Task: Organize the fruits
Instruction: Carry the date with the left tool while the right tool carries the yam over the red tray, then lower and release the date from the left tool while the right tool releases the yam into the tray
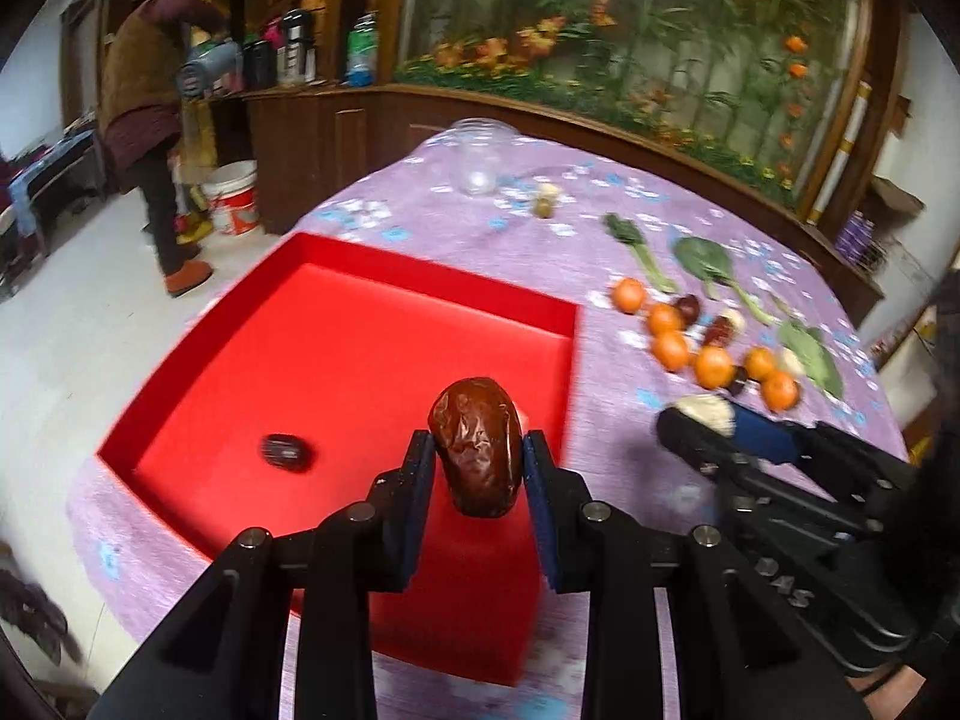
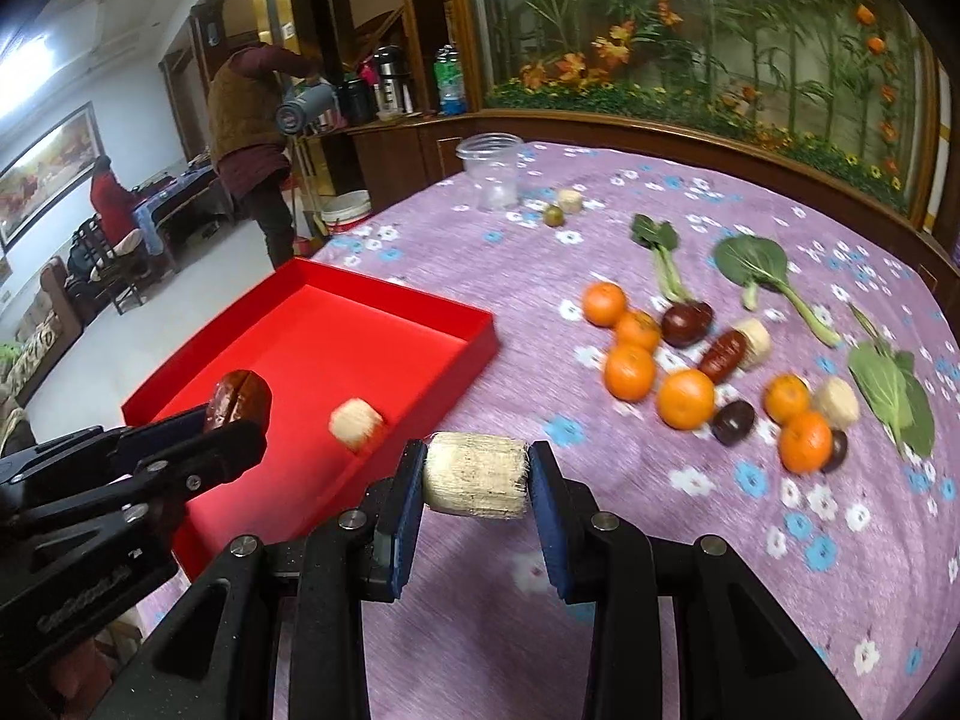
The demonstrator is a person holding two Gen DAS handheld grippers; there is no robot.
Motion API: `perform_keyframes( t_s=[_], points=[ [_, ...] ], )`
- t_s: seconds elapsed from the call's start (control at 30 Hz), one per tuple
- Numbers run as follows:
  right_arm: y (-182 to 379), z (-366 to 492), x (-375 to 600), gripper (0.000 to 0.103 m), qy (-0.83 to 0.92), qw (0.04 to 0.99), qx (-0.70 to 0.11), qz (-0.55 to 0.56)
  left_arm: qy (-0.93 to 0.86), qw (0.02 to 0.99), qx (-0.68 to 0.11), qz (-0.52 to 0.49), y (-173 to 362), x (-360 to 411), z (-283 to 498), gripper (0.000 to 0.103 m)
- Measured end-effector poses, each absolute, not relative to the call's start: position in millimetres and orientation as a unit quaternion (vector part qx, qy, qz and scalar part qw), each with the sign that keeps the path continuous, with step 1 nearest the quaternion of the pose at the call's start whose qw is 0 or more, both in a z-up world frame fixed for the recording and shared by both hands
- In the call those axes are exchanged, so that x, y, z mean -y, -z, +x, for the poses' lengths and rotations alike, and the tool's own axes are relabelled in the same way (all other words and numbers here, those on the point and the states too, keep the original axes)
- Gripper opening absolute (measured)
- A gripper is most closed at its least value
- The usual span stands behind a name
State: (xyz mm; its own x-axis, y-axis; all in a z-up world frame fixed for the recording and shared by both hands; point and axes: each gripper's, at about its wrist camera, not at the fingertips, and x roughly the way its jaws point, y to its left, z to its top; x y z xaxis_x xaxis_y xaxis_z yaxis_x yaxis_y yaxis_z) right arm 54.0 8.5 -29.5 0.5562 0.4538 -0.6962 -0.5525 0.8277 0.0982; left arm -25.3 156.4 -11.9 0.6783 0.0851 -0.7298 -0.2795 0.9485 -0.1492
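My left gripper is shut on a wrinkled red date and holds it above the red tray. A dark date lies in the tray. My right gripper is shut on a pale cut cane piece, held above the purple cloth just right of the tray. Another pale piece lies in the tray. Several oranges, dates and pale pieces lie in a loose group on the cloth to the right.
A clear plastic jar stands at the far side, with a small green fruit and a pale piece beside it. Green leaves lie on the flowered purple cloth. A person stands beyond the table.
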Motion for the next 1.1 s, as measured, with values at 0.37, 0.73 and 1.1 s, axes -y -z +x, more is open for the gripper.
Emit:
perform_keyframes(
  t_s=[0.37,0.73,1.1],
  points=[
    [28,67,-57,0.037,-0.317,0.869,-0.373,-0.076,-0.163,0.891,-0.403,-0.130,27,-206,-15,0.029],
    [32,80,-92,0.037,-0.335,0.860,-0.374,-0.087,-0.191,0.884,-0.403,-0.138,29,-232,-9,0.029],
    [41,91,-103,0.037,-0.332,0.858,-0.384,-0.084,-0.207,0.876,-0.411,-0.147,36,-248,-3,0.029]
  ],
)
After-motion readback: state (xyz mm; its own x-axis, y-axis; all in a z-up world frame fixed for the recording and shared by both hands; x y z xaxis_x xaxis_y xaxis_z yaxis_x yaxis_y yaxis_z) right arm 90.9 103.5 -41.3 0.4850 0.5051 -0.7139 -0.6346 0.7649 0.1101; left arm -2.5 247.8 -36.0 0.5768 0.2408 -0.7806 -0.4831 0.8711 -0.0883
